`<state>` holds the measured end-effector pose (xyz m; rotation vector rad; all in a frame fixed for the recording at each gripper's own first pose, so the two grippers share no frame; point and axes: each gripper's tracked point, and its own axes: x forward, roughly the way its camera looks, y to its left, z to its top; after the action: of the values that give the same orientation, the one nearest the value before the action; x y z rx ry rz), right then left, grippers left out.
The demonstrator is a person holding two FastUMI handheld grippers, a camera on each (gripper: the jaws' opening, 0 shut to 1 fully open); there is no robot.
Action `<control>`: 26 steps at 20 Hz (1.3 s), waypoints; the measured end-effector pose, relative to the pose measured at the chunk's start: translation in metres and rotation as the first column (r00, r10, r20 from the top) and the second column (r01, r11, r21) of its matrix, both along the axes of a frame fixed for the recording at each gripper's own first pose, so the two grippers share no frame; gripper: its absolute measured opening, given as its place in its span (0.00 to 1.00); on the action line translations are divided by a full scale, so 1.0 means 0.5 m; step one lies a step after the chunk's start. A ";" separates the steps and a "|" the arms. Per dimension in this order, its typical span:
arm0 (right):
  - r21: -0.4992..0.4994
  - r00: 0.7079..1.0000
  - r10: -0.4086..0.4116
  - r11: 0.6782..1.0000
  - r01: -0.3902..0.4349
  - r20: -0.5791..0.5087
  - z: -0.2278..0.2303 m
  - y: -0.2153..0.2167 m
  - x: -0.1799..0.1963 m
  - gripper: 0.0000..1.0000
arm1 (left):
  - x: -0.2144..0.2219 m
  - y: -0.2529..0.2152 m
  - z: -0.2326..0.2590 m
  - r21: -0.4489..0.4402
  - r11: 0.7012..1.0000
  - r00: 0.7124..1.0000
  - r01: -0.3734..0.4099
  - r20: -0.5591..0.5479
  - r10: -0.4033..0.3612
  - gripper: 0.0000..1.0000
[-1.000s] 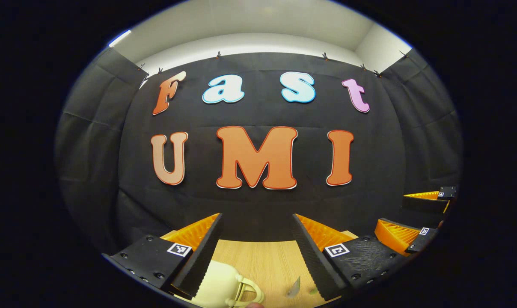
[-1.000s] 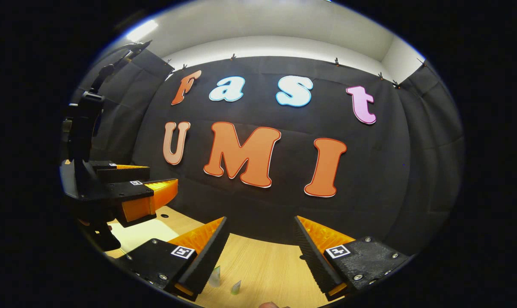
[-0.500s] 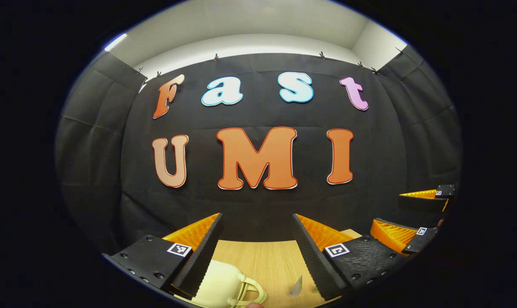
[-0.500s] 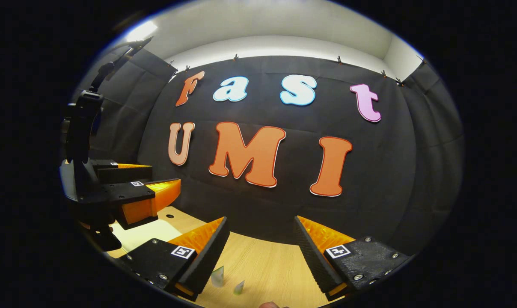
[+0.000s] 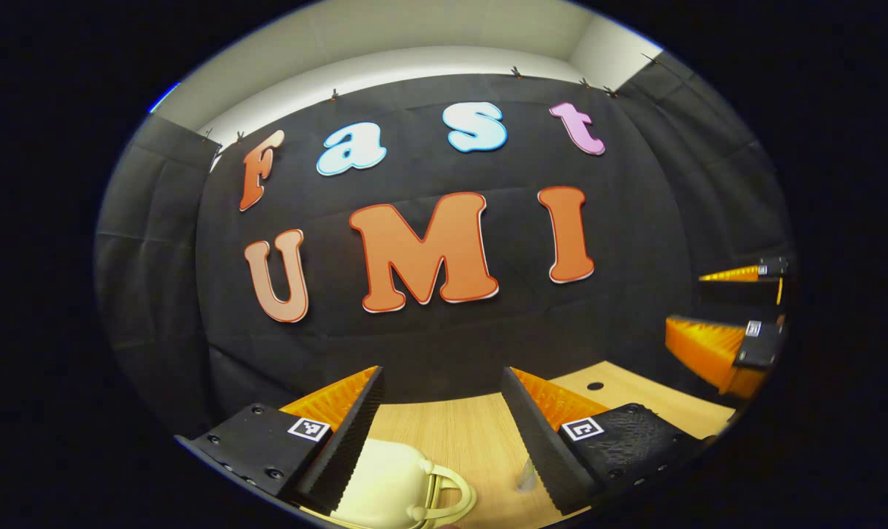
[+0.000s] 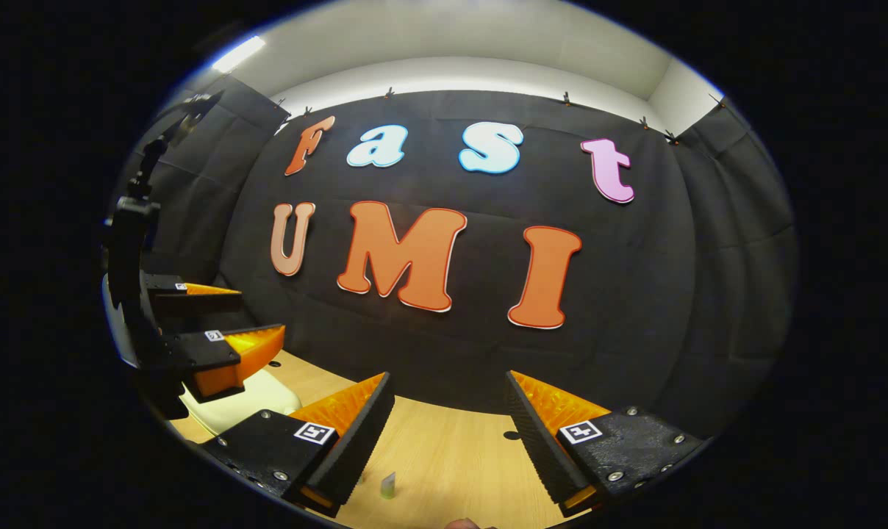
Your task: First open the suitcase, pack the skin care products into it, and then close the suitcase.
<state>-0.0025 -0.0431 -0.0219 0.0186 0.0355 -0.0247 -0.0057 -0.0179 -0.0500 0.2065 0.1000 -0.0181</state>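
Observation:
A cream suitcase [image 5: 385, 488] with a looped handle lies closed on the wooden table, low in the left gripper view, just under and beyond my left gripper [image 5: 442, 375], which is open and holds nothing. A small skin care item [image 5: 526, 477] peeks out beside its right finger. In the right gripper view the suitcase [image 6: 242, 400] lies at the lower left, below the left gripper [image 6: 260, 312]. My right gripper [image 6: 448, 376] is open and empty above the table, with a small pale green skin care item [image 6: 388, 485] standing below it. The right gripper [image 5: 686, 301] also hangs open at the left gripper view's right edge.
The light wooden table [image 6: 451, 455] runs back to the black cloth wall. A small round hole [image 5: 595, 386] sits in the tabletop near the wall, and the hole [image 6: 511, 436] lies beside the right finger in the right gripper view.
The left gripper view has tilted and swung, bringing more of the suitcase and table into sight. The right gripper has shifted slightly, so the suitcase and the small item sit differently. Both grippers stay open.

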 end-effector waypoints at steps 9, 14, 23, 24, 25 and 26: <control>0.021 1.000 -0.022 1.000 0.022 -0.018 -0.052 -0.093 -0.011 0.95 | -0.035 -0.016 -0.246 0.289 0.955 0.975 0.064 -0.221 0.001 0.98; 0.011 0.999 -0.010 1.000 0.011 -0.033 -0.081 -0.120 -0.020 0.95 | -0.052 0.009 -0.372 0.454 0.885 0.944 0.101 -0.325 0.059 0.98; -0.003 0.999 -0.022 1.000 0.022 -0.048 -0.099 -0.129 -0.002 0.95 | -0.059 0.065 -0.530 0.640 0.729 0.882 0.243 -0.459 0.109 0.89; -0.003 0.999 -0.021 1.000 0.021 -0.045 -0.099 -0.124 0.002 0.95 | -0.063 0.067 -0.544 0.649 0.715 0.878 0.262 -0.468 0.103 0.89; -0.003 0.999 -0.018 1.000 0.018 -0.046 -0.100 -0.121 0.006 0.95 | -0.062 0.070 -0.555 0.662 0.694 0.868 0.283 -0.484 0.108 0.84; -0.005 0.998 -0.016 1.000 0.016 -0.053 -0.105 -0.115 0.010 0.95 | -0.059 0.074 -0.561 0.689 0.660 0.865 0.299 -0.487 0.117 0.79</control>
<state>0.0025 -0.1004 -0.0745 0.0137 0.0888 -0.0412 -0.0352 0.0193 -0.3303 1.0596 0.6283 -0.1396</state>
